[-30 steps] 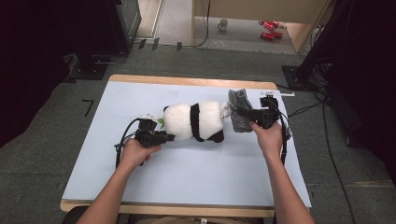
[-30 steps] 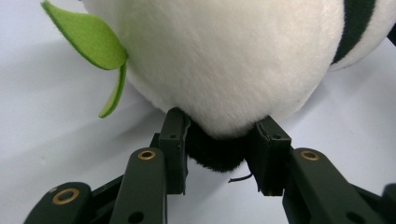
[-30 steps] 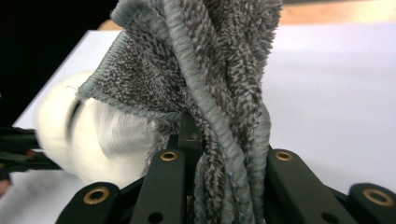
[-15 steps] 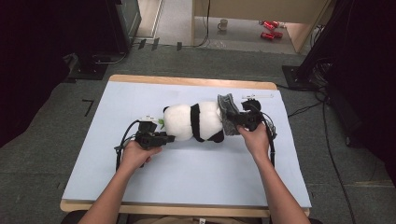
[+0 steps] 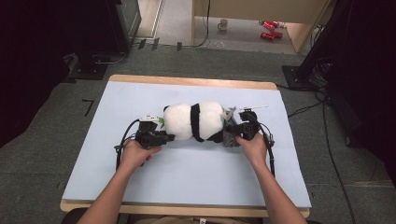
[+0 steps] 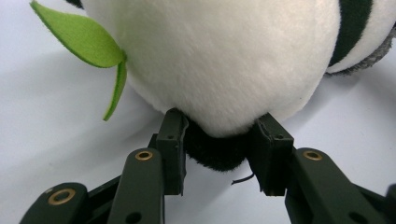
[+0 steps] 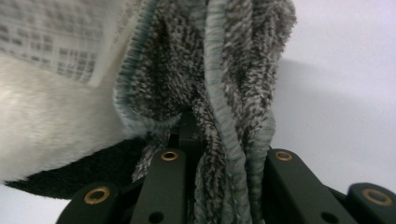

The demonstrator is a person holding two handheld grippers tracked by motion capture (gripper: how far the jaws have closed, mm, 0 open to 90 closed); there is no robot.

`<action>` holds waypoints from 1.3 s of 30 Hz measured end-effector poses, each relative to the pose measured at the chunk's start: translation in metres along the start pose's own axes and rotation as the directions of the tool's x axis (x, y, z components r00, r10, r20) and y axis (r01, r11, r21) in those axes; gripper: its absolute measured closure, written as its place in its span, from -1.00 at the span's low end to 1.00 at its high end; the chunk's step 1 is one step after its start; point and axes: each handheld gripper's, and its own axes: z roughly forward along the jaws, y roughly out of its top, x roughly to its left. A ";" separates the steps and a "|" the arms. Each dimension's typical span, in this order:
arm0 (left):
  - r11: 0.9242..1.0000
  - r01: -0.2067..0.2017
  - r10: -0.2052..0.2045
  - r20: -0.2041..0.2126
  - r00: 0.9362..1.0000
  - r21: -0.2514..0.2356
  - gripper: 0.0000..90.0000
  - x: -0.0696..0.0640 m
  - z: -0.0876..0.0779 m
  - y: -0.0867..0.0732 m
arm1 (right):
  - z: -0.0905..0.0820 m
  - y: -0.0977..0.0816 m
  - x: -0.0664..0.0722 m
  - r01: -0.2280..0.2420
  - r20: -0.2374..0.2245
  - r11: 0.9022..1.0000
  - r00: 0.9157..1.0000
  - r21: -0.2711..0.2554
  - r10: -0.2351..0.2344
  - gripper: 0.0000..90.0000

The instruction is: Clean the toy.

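A white and black panda plush (image 5: pixel 194 121) lies on its side in the middle of the pale sheet on the table (image 5: pixel 187 186). My left gripper (image 5: pixel 169 137) is at its left end, beside a green felt leaf (image 5: pixel 161 122). In the left gripper view the jaws pinch a black plush part (image 6: pixel 217 156) under the white body (image 6: pixel 224 60), with the leaf (image 6: pixel 79 39) at the upper left. My right gripper (image 5: pixel 233 132) is shut on a grey fuzzy cloth (image 5: pixel 229 128) held against the panda's right end. In the right gripper view the bunched cloth (image 7: pixel 224 70) rises out of the gripper (image 7: pixel 205 140), beside a printed label (image 7: pixel 60 42).
Black cables (image 5: pixel 271 149) trail from both grippers over the sheet. Bare sheet lies in front of and behind the panda. Beyond the table's far edge, a mug (image 5: pixel 224 23) and red cans (image 5: pixel 268 29) sit on the floor, with dark equipment at both sides.
My right gripper has come down and to the left with the grey cloth, bringing it against the panda's right end. The left hand and the panda have stayed put.
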 end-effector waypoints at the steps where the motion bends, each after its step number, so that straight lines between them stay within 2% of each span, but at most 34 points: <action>1: 1.000 -0.009 0.009 -0.001 1.000 -0.008 0.36 0.000 0.000 0.000 | 0.000 0.000 0.000 0.000 0.000 1.000 1.000 0.000 0.000 0.71; 2: 1.000 -0.015 0.014 -0.004 1.000 -0.019 0.36 0.000 0.000 -0.001 | -0.009 0.002 -0.003 -0.010 0.022 1.000 1.000 -0.009 0.010 0.72; 4: 1.000 -0.014 0.014 -0.002 1.000 -0.024 0.36 0.000 -0.001 0.000 | -0.013 0.003 -0.005 -0.012 0.029 1.000 0.999 -0.024 0.013 0.72; 5: 1.000 -0.004 0.004 -0.002 1.000 -0.018 0.36 0.000 -0.001 0.001 | -0.026 0.005 -0.010 -0.023 0.030 0.997 0.999 -0.079 0.025 0.72; 7: 1.000 0.007 -0.008 -0.006 1.000 -0.015 0.37 -0.001 -0.001 0.003 | -0.040 0.008 -0.013 -0.034 0.020 0.991 0.999 -0.129 0.037 0.72; 8: 1.000 0.007 -0.008 -0.006 1.000 -0.015 0.38 -0.001 -0.001 0.003 | -0.040 0.008 -0.013 -0.034 0.020 0.991 0.999 -0.129 0.037 0.72; 9: 1.000 0.000 0.000 -0.013 1.000 -0.017 0.39 -0.003 -0.002 0.005 | -0.056 0.012 -0.011 -0.029 0.006 0.984 1.000 -0.177 0.030 0.72; 11: 1.000 -0.009 0.009 -0.020 1.000 -0.019 0.40 -0.004 -0.002 0.005 | -0.071 0.016 -0.004 -0.012 -0.009 0.976 1.000 -0.217 0.011 0.72; 14: 1.000 -0.006 0.006 -0.020 1.000 -0.020 0.44 -0.004 -0.003 0.006 | -0.089 0.020 0.011 0.025 -0.032 0.961 0.999 -0.276 -0.035 0.72; 15: 1.000 -0.006 0.006 -0.020 1.000 -0.020 0.45 -0.004 -0.003 0.006 | -0.089 0.020 0.011 0.025 -0.032 0.961 0.999 -0.276 -0.035 0.72; 16: 1.000 0.001 -0.002 -0.018 1.000 -0.019 0.46 -0.005 -0.003 0.007 | -0.099 0.022 0.022 0.052 -0.040 0.950 0.997 -0.309 -0.068 0.72; 19: 1.000 0.004 -0.005 -0.015 1.000 -0.018 0.47 -0.005 -0.004 0.008 | -0.105 0.023 0.031 0.073 -0.058 0.944 0.994 -0.323 -0.096 0.72; 20: 1.000 0.001 -0.002 -0.009 1.000 -0.013 0.49 -0.005 -0.006 0.008 | -0.106 0.022 0.040 0.085 -0.084 0.944 0.990 -0.318 -0.117 0.72; 21: 1.000 0.001 -0.002 -0.009 1.000 -0.013 0.49 -0.005 -0.006 0.008 | -0.106 0.022 0.040 0.085 -0.084 0.944 0.990 -0.318 -0.117 0.72; 22: 1.000 0.001 -0.001 -0.004 1.000 -0.013 0.49 -0.005 -0.007 0.009 | -0.102 0.019 0.050 0.099 -0.112 0.950 0.984 -0.295 -0.137 0.72; 27: 1.000 -0.009 0.009 -0.001 1.000 -0.002 0.50 -0.006 -0.015 0.008 | -0.083 0.008 0.071 0.156 -0.144 0.961 0.971 -0.227 -0.191 0.72; 28: 1.000 -0.009 0.009 -0.001 1.000 -0.002 0.49 -0.006 -0.015 0.008 | -0.083 0.008 0.071 0.156 -0.144 0.961 0.971 -0.227 -0.191 0.72; 31: 1.000 -0.010 0.010 -0.004 1.000 -0.006 0.48 -0.004 -0.013 0.007 | -0.060 0.001 0.077 0.188 -0.128 0.969 0.969 -0.158 -0.209 0.72; 32: 1.000 -0.013 0.013 -0.006 1.000 -0.009 0.48 -0.003 -0.012 0.007 | -0.060 0.001 0.077 0.188 -0.128 0.969 0.969 -0.158 -0.209 0.72; 33: 1.000 -0.010 0.010 -0.012 1.000 -0.010 0.46 -0.001 -0.011 0.007 | -0.049 -0.002 0.075 0.202 -0.097 0.969 0.971 -0.142 -0.217 0.71; 37: 1.000 0.014 -0.014 -0.005 1.000 -0.008 0.25 0.002 -0.011 0.008 | -0.043 -0.002 0.070 0.198 -0.092 0.965 0.972 -0.170 -0.215 0.68; 39: 1.000 -0.017 0.017 -0.029 0.999 -0.023 0.13 0.001 -0.015 0.008 | -0.040 0.000 0.069 0.204 -0.085 0.961 0.971 -0.188 -0.223 0.67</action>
